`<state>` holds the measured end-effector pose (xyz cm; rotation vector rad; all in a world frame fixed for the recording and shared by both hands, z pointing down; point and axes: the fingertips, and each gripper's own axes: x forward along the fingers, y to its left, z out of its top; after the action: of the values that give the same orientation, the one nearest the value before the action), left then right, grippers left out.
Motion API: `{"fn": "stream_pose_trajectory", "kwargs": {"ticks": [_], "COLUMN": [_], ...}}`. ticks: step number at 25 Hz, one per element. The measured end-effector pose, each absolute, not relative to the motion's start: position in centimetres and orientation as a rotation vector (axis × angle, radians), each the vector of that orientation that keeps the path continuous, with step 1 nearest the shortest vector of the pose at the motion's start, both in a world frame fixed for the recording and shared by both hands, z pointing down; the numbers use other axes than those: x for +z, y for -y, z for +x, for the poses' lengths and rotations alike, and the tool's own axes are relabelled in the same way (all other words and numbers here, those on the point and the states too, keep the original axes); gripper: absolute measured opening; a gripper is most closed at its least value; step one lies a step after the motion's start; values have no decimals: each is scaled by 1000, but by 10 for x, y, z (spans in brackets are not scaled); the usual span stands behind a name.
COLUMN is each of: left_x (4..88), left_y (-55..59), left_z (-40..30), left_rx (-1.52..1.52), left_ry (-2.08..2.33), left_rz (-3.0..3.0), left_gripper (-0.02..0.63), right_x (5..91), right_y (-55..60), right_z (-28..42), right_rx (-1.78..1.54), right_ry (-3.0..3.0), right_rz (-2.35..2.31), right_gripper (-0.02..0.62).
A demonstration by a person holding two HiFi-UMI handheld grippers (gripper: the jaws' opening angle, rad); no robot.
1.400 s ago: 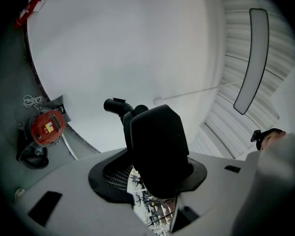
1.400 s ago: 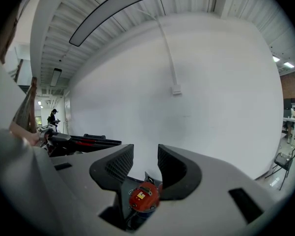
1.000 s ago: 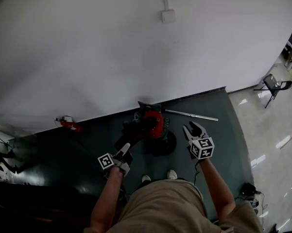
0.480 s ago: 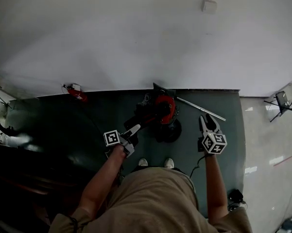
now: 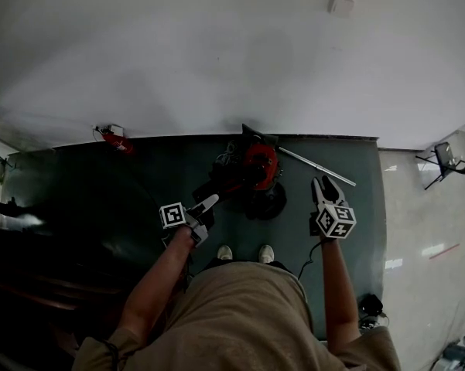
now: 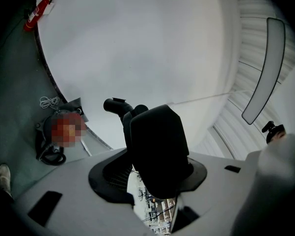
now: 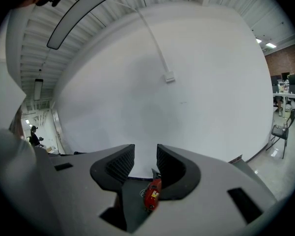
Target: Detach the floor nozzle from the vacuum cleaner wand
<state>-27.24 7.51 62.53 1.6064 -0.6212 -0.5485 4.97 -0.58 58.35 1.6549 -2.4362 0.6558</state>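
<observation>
The red vacuum cleaner body (image 5: pixel 253 167) with its black hose sits on a dark green mat (image 5: pixel 139 184) by the wall. A bare metal wand (image 5: pixel 319 167) lies on the mat to its right. My left gripper (image 5: pixel 209 202) is shut on a long black vacuum part (image 6: pixel 154 141), which runs from the body toward me and ends in a curved tube. My right gripper (image 5: pixel 323 182) hovers near the wand's right end. It is open, its jaws have just been closing a little, and nothing is between them. Through their gap the right gripper view shows the distant vacuum body (image 7: pixel 151 194).
A red fire extinguisher (image 5: pixel 112 137) lies at the mat's far left by the white wall. The person's shoes (image 5: pixel 225 252) stand just behind the vacuum. A folding chair (image 5: pixel 446 159) is on the shiny floor to the right.
The head view has swung, and the mat now lies squarer to the wall. Both grippers shifted slightly near the vacuum. The left still holds the black part, and the right jaws look a little narrower.
</observation>
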Motion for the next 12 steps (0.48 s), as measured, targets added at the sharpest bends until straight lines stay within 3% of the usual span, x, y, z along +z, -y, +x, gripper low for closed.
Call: {"fn": "stream_pose_trajectory", "kwargs": {"ticks": [1,3,4,12], "left_x": [626,628,629,639], "left_y": [-75,-74,-74,-74], "left_z": [-273,-275,-275,-280], "left_rx": [-548,-549,-548,-515], "left_ry": [621,621,622,642], "left_rz": [1604,1604,1601,1600], "left_gripper": [199,199,199,199], "right_x": [585,590,591,593], "right_y": [5,2,0,-6], "right_z": [48,45,43,35], "right_rx": [631,557,533,510], "right_ry": [2421,2376,2362,2359], "right_rz": [1635,1600,1589,1567], "right_gripper": [144,50,38,17]}}
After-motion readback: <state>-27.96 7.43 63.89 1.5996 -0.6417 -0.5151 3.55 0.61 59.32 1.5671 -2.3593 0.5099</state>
